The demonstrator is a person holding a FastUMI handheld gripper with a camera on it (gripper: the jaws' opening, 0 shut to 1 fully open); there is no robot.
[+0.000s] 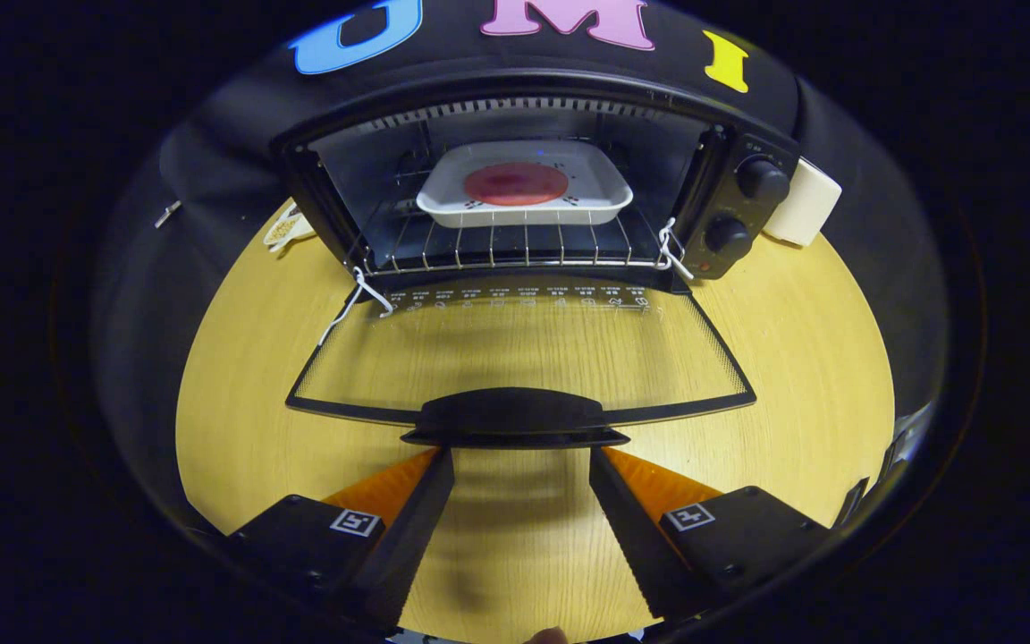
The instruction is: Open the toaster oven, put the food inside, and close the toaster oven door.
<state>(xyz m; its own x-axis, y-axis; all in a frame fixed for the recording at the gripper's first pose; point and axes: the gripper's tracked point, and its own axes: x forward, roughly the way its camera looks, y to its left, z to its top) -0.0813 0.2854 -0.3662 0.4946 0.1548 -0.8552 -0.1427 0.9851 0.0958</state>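
Gripper view looks onto a black toaster oven (533,116) standing on a round, light wood-grain worktop (792,358), its glass door (515,353) folded all the way down and lying flat toward the gripper (522,465). On the wire rack (497,249) inside sits a white, square tray (524,192) with rounded corners, holding a round, flat, reddish-pink slice of food (516,183). Two dark knobs (745,206) are stacked on the oven's right panel, and white cords (671,250) hang at both door hinges. The door's dark handle (515,419) lies just ahead of the fingertips. The gripper is released, its fingers spread apart over bare worktop, grasping nothing.
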